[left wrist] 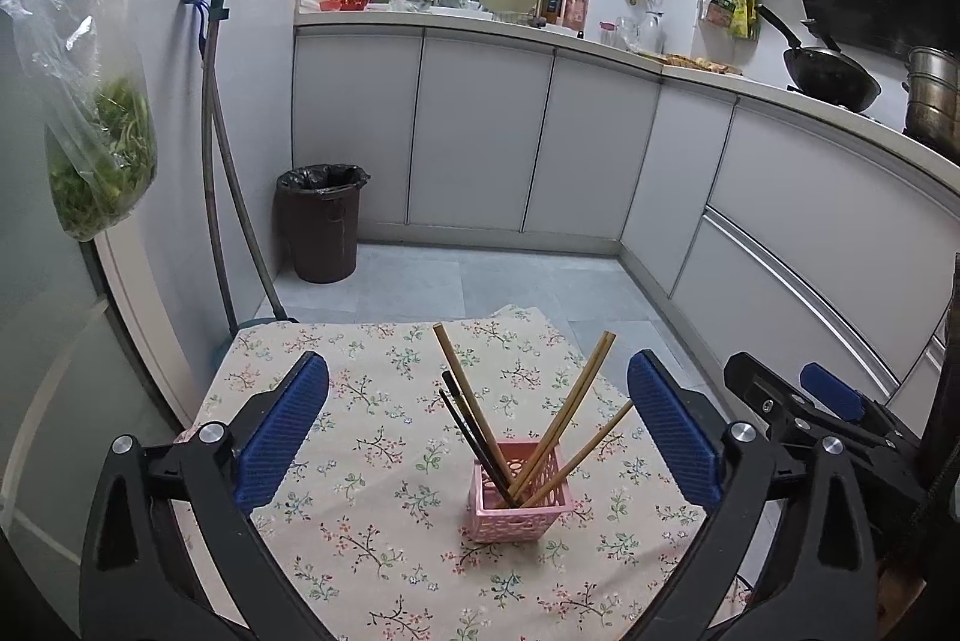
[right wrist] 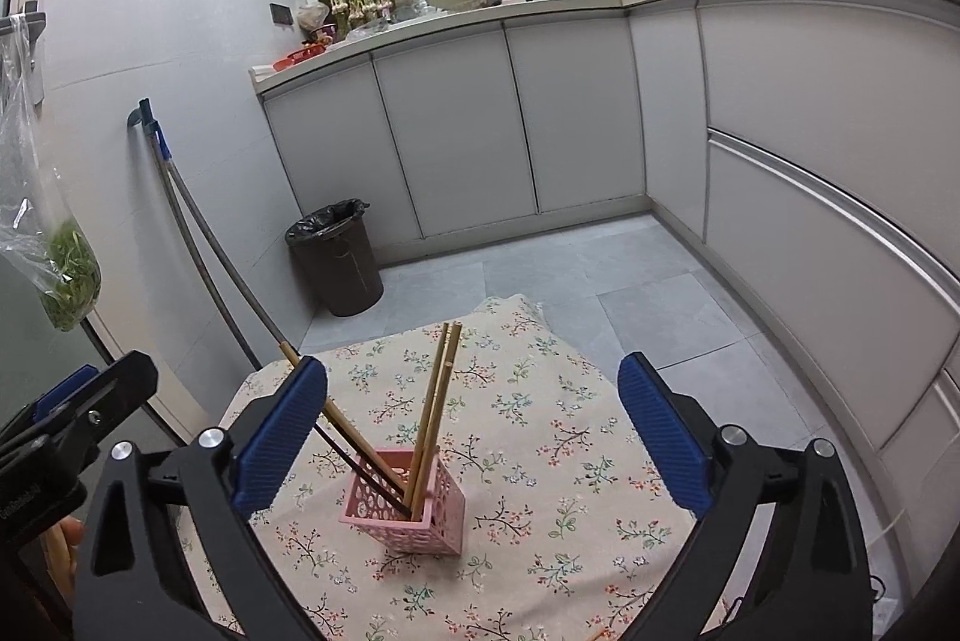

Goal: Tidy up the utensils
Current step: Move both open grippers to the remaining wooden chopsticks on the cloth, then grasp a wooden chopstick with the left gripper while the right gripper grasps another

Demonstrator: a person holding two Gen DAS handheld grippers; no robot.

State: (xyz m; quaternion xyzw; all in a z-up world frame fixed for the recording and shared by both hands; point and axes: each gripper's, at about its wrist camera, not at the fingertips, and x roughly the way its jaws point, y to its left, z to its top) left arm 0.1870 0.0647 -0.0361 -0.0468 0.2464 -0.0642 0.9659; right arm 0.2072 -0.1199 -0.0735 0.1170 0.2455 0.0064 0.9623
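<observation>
A small pink perforated basket [left wrist: 521, 506] stands on a floral tablecloth [left wrist: 360, 521]. Several wooden chopsticks [left wrist: 570, 416] and dark chopsticks [left wrist: 474, 437] lean out of it. My left gripper [left wrist: 477, 425] is open and empty, held above and in front of the basket. The right wrist view shows the same basket [right wrist: 408, 500] and chopsticks [right wrist: 435, 401]. My right gripper [right wrist: 474, 431] is open and empty above the table. The right gripper also shows at the right edge of the left wrist view [left wrist: 798, 401].
A dark bin [left wrist: 321, 224] stands on the floor by the white cabinets [left wrist: 540, 143]. Mop handles [left wrist: 219, 197] lean on the left wall. A bag of greens [left wrist: 99, 155] hangs at the left. The counter [left wrist: 690, 71] carries a wok and pot.
</observation>
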